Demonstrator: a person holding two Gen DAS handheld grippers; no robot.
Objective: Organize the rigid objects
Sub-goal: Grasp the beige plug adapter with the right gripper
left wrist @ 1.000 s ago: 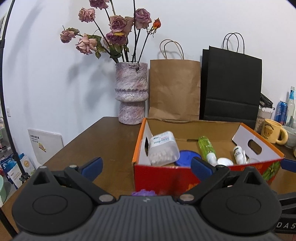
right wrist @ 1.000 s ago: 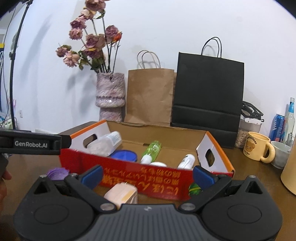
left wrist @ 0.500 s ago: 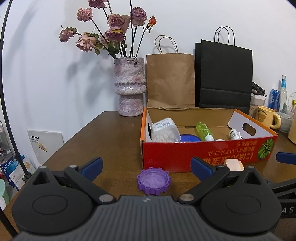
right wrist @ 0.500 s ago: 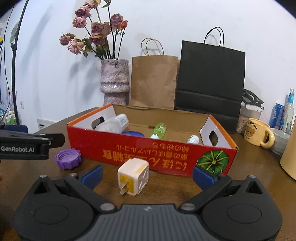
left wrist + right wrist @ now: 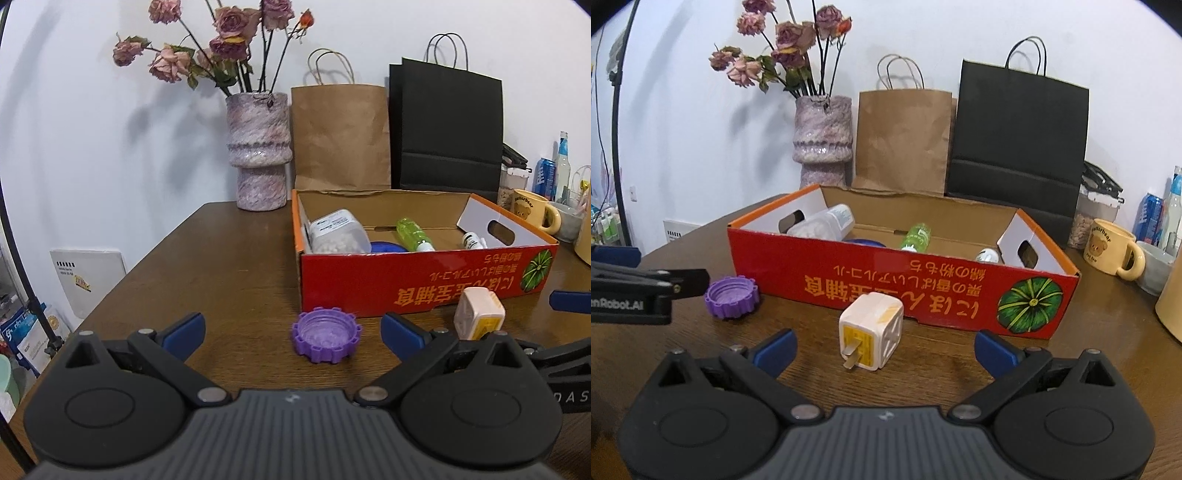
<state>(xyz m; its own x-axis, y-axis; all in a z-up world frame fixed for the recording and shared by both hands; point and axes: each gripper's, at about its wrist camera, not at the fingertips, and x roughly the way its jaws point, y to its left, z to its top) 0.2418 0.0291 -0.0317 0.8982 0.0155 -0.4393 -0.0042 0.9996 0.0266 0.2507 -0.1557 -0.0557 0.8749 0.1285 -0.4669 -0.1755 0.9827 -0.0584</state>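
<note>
Left wrist view shows the purple ridged plastic cap [image 5: 326, 339] lying open side up on the brown wooden table [image 5: 207, 273], just ahead of the left gripper [image 5: 291, 334], whose blue-tipped jaws are spread wide with nothing between them. Just beyond the cap stands the red cardboard box with orange lettering [image 5: 424, 284]; inside it lie a clear jar of white pellets [image 5: 340, 236], a green bottle [image 5: 412, 233], a small white bottle [image 5: 472, 240] and a blue lid [image 5: 386, 246].

Right wrist view has the cream cube-shaped plug adapter [image 5: 871, 330] lying on the table in front of the box, its metal prongs pointing toward the camera. It sits between the wide-apart tips of the right gripper [image 5: 884, 347], touching neither, and that gripper holds nothing.

Behind the box stand a mottled pink vase of dried roses [image 5: 258, 151], a brown paper bag [image 5: 341, 136] and a black paper bag [image 5: 448, 129]. A yellow bear mug [image 5: 1112, 252] stands to the right.
</note>
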